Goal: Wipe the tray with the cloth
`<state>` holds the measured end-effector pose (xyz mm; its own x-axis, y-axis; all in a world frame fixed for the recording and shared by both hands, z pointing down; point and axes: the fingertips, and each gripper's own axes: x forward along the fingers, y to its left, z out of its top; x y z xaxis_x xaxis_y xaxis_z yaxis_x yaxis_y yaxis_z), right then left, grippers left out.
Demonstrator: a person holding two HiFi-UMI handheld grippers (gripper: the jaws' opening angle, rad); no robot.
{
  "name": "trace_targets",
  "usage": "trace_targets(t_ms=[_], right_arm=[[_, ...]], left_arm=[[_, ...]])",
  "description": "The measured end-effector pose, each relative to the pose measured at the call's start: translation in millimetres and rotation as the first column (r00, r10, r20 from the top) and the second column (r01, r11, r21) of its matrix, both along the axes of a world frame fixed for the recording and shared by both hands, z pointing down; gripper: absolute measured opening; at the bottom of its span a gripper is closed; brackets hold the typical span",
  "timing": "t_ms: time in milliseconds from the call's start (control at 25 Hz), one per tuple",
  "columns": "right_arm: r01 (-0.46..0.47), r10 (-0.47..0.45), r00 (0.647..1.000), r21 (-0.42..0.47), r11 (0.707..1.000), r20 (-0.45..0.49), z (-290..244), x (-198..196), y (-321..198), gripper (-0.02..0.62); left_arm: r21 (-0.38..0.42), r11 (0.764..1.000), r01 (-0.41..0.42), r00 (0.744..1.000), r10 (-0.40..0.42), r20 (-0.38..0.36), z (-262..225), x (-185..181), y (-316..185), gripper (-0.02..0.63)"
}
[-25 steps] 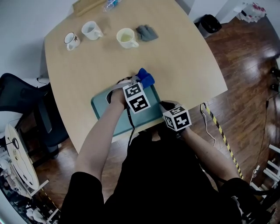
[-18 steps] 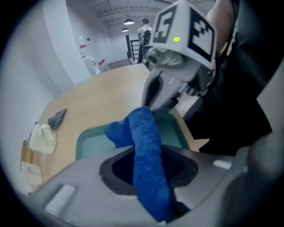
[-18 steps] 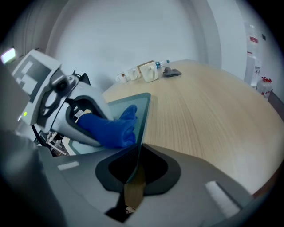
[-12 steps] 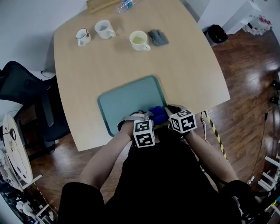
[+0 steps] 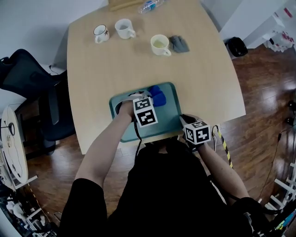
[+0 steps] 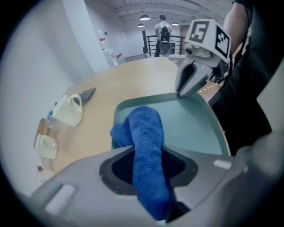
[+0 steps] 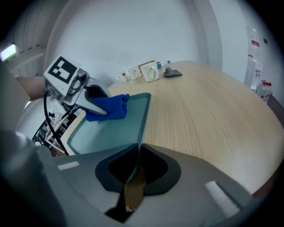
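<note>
A teal tray (image 5: 172,115) lies at the table's near edge. My left gripper (image 5: 150,98) hovers over the tray's far half, shut on a blue cloth (image 5: 156,96) that presses on the tray floor. In the left gripper view the cloth (image 6: 144,146) runs between the jaws and folds onto the tray (image 6: 193,126). My right gripper (image 5: 186,121) is at the tray's near right corner. In the right gripper view its jaws are closed on the thin tray rim (image 7: 141,133), with the cloth (image 7: 111,106) and the left gripper (image 7: 95,104) further along the tray.
Three cups (image 5: 159,45) (image 5: 124,28) (image 5: 101,33), a grey rag (image 5: 179,44) and a plastic bottle (image 5: 150,5) stand at the table's far end. A black chair (image 5: 32,88) is left of the table. The table edge (image 5: 115,143) runs just below the tray.
The left gripper and the blue cloth have slid from the tray's near edge to its far side. The right gripper has kept its hold on the tray's rim.
</note>
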<state>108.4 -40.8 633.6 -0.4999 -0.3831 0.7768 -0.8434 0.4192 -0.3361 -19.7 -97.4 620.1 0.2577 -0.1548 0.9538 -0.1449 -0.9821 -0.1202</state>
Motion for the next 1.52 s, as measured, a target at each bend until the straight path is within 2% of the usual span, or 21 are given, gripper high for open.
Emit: trace_targets(t_ms=[120,400,600,800,880,960,1080,1200,1400,1520], right_arm=[[-0.002,0.002,1.0,0.0,1.0,-0.002,0,-2,0,0.031],[-0.005,0.005,1.0,0.001,1.0,-0.005,1,-1,-1,0.029],[-0.006,0.006,1.0,-0.002,1.0,-0.006,1,1,-1,0.031],[-0.006,0.006,1.0,-0.018,1.0,-0.008,1,4,-2,0.029],[-0.009,0.008,1.0,-0.023,1.0,-0.011,0,5,-2,0.031],[-0.011,0.011,1.0,-0.023,1.0,-0.02,1,6,-2,0.029],[-0.009,0.008,0.999,-0.024,1.0,-0.034,0,4,-3,0.029],[-0.008,0.006,0.999,-0.03,1.0,-0.042,0,4,-3,0.031],[-0.018,0.017,0.998,-0.024,1.0,-0.054,1,1,-3,0.031],[-0.023,0.021,0.998,-0.024,0.999,-0.059,1,-1,-3,0.029]], left_arm=[[0.052,0.998,0.016,0.999,-0.018,0.045,-3,-24,-29,0.14],[0.085,0.996,0.014,1.0,-0.014,-0.003,-2,-17,-5,0.135],[0.032,0.999,0.001,0.999,0.001,-0.053,-3,-6,48,0.135],[-0.124,0.991,-0.041,0.992,0.025,-0.121,-4,4,126,0.135],[-0.127,0.99,-0.065,0.99,0.048,-0.13,-5,5,145,0.135],[-0.089,0.993,-0.077,0.989,0.065,-0.129,-4,3,148,0.135],[-0.055,0.995,-0.086,0.99,0.08,-0.117,-2,-4,135,0.137],[-0.04,0.997,-0.059,0.994,0.055,-0.099,0,-17,105,0.14],[0.022,1.0,0.007,0.999,-0.006,-0.042,3,-57,26,0.143],[0.092,0.994,0.058,0.998,-0.057,-0.009,0,-77,-21,0.147]])
